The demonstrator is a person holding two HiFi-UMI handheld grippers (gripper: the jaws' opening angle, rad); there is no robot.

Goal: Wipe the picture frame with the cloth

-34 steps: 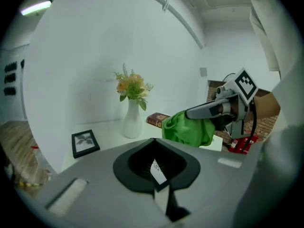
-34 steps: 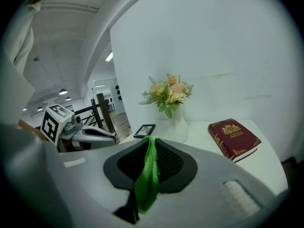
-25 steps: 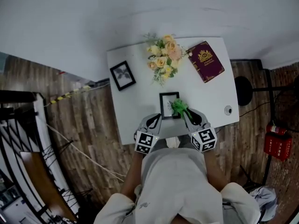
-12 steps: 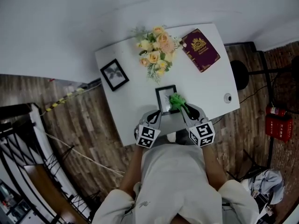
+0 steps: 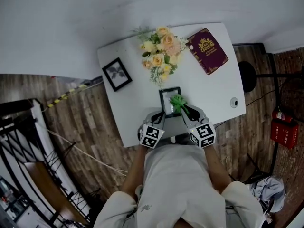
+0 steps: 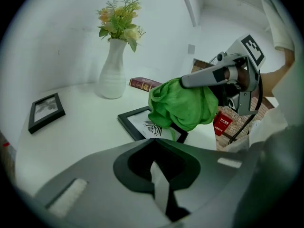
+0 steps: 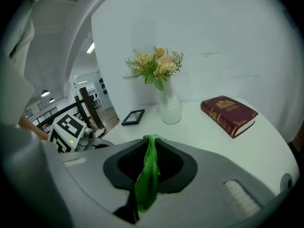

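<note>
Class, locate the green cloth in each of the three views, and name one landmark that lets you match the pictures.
Head view: green cloth at centre, over the near picture frame.
Left gripper view: right of centre, above that frame's corner.
Right gripper view: bottom centre, clamped in the right gripper.
Shared landmark: the red book, in all three.

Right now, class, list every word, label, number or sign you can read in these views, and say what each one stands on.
No text can be read outright.
Book: gold crest on the cover; any lettering is too small to read.
Red box: pale label, too blurred to read.
Cubes: black-and-white square codes, no words.
Near frame and far frame: drawings only, no text.
</note>
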